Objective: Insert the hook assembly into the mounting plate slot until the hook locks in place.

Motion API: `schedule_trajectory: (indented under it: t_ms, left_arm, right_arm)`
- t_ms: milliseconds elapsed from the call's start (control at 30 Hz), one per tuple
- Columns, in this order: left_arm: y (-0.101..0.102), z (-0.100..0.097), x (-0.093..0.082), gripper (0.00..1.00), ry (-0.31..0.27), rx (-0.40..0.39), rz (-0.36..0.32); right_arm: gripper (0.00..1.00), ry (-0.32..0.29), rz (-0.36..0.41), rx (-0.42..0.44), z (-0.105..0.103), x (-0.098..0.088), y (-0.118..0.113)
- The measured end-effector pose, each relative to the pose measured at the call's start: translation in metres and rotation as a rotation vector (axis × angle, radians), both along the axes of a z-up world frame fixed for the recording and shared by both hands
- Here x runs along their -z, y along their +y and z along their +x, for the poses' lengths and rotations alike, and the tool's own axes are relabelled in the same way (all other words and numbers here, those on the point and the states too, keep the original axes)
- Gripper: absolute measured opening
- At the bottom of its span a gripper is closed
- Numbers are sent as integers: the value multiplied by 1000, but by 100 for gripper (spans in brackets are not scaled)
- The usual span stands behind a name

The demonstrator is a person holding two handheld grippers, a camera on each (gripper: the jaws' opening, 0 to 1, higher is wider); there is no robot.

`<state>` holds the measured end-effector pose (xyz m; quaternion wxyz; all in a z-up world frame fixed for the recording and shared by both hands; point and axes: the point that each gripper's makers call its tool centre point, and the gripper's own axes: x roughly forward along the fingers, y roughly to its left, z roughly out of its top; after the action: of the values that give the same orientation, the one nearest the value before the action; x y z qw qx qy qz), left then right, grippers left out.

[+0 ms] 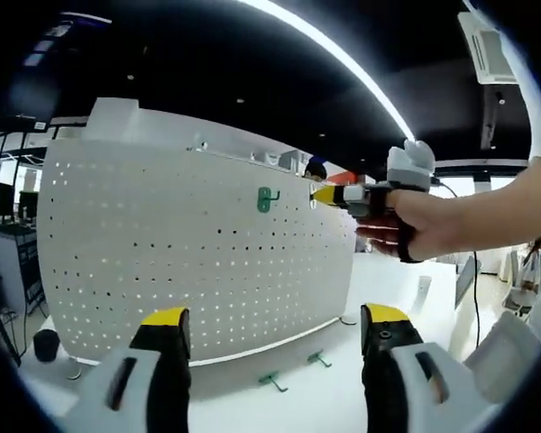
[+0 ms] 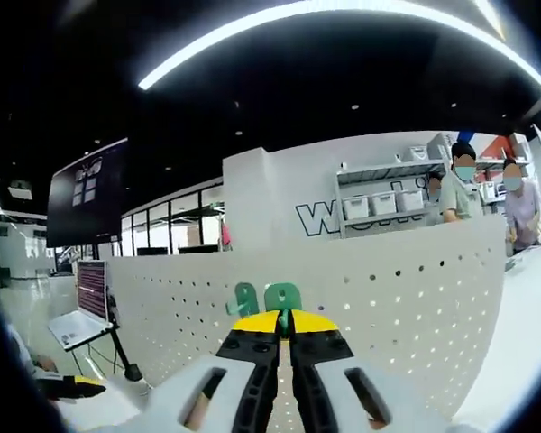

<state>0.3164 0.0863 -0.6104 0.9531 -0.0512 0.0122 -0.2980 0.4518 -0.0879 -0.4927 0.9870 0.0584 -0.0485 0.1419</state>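
A white pegboard mounting plate (image 1: pixel 189 253) stands upright on the table. A green hook (image 1: pixel 268 199) sits on its upper face. My right gripper (image 1: pixel 323 193), held by a hand (image 1: pixel 424 221), reaches in from the right with its yellow tips just beside that hook. In the right gripper view the right gripper (image 2: pixel 284 322) has its jaws shut, with a thin green part of the hook (image 2: pixel 267 298) pinched between the tips against the pegboard (image 2: pixel 406 307). My left gripper (image 1: pixel 276 317) stands open in front of the board's lower part, holding nothing.
Two spare green hooks (image 1: pixel 272 382) (image 1: pixel 318 359) lie on the white table (image 1: pixel 343 397) before the board. A laptop (image 2: pixel 77 325) stands at the left. Two people (image 2: pixel 460 185) stand behind the board near shelves with bins (image 2: pixel 383 203).
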Motion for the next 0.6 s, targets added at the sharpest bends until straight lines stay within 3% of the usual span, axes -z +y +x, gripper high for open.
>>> schedule_trajectory:
  t_ms: [467,600]
  left_arm:
    - [10,-6,9,79,21,-23,-10]
    - [10,-7,11,79,28,-24,-7]
  right_arm:
    - [1,-40,-34,19,26,-5,6]
    - [1,-30,-5,30,33,0,3]
